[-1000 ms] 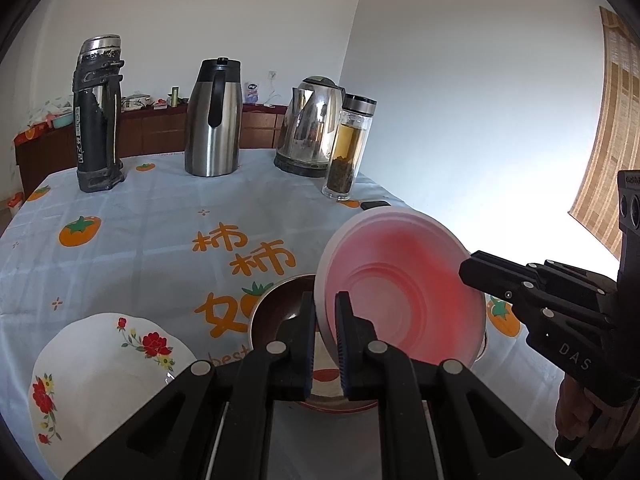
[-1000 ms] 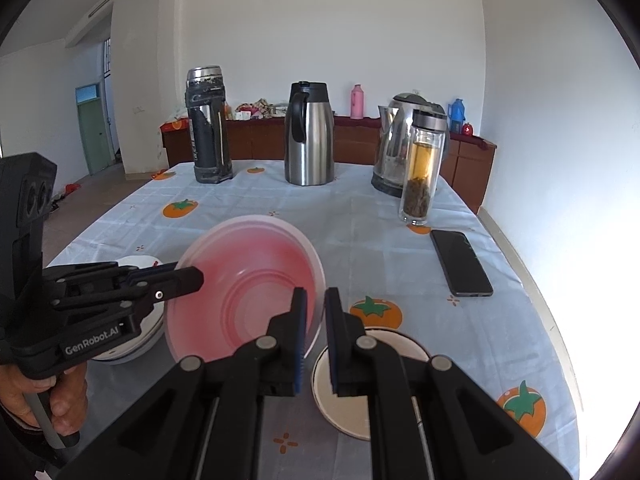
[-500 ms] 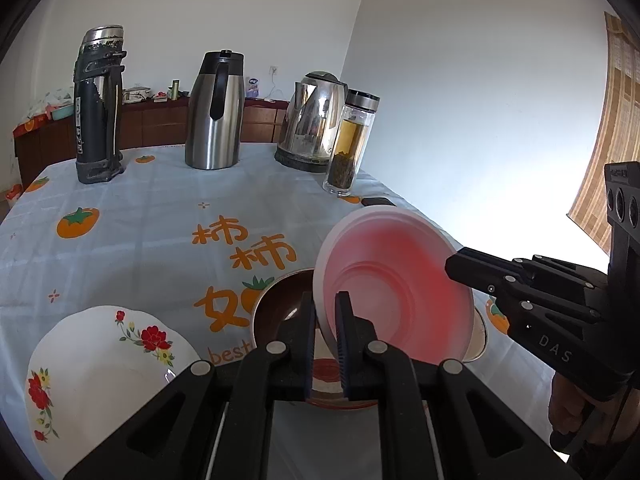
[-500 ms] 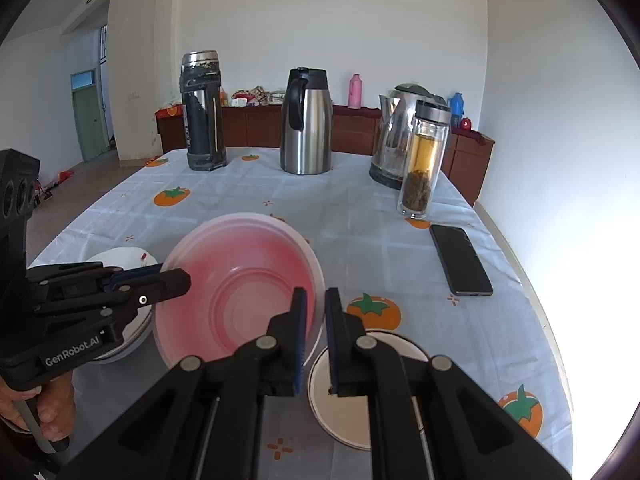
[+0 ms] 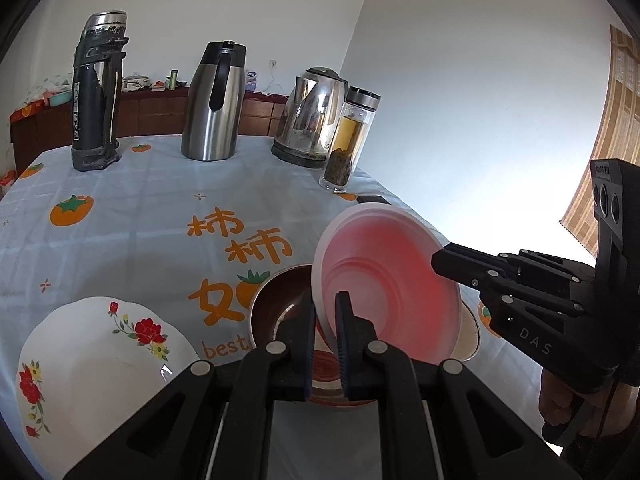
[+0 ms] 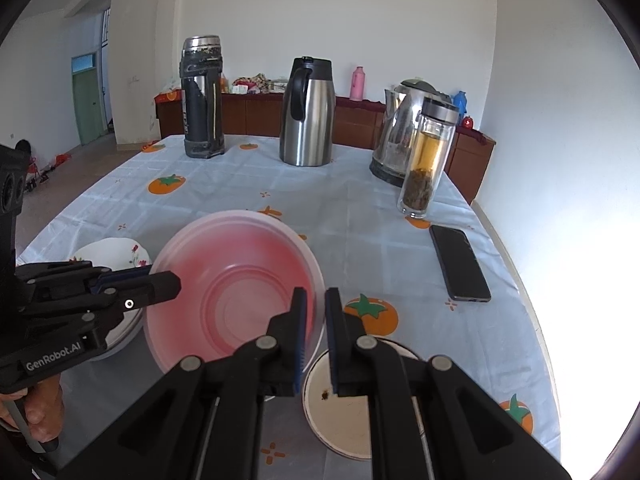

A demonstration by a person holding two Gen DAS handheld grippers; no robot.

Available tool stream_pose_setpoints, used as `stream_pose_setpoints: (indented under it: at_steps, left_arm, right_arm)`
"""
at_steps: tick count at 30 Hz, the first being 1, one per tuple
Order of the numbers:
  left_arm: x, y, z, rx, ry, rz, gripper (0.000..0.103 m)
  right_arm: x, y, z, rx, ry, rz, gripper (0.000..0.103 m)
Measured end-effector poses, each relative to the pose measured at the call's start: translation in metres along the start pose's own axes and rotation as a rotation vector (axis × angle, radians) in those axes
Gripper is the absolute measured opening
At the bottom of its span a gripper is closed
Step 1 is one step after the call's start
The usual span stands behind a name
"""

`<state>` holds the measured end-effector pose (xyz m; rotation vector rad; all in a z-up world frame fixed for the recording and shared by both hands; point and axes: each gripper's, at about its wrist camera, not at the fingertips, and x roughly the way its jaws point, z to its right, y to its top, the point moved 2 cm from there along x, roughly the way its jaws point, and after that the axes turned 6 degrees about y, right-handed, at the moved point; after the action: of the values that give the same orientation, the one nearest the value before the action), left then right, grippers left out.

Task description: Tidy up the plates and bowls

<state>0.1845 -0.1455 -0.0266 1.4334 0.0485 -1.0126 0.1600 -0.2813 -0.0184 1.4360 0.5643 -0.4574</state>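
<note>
A pink plastic bowl hangs in the air between both grippers. My left gripper is shut on its near rim. My right gripper is shut on the opposite rim of the same bowl. Below it on the table sit a dark brown bowl and a cream enamel plate. A white floral plate lies at the lower left; it also shows in the right wrist view, partly hidden by the left gripper.
At the far side of the table stand a black thermos, a steel carafe, an electric kettle and a glass tea bottle. A black phone lies at the right. The table edge runs along the right.
The pink bowl has moved slightly lower and toward me with both grippers still holding it. The objects on the table have not moved.
</note>
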Motion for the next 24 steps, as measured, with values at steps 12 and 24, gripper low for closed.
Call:
stream_pose_setpoints:
  at_steps: [12, 24]
  left_arm:
    - [0.004, -0.001, -0.006, -0.039, -0.025, -0.039, 0.012]
    - [0.009, -0.002, -0.013, -0.072, -0.035, -0.079, 0.013]
  right_arm:
    - [0.014, 0.011, -0.001, -0.067, 0.004, -0.081, 0.01]
    - [0.034, 0.017, -0.001, -0.108, 0.032, -0.178, 0.01]
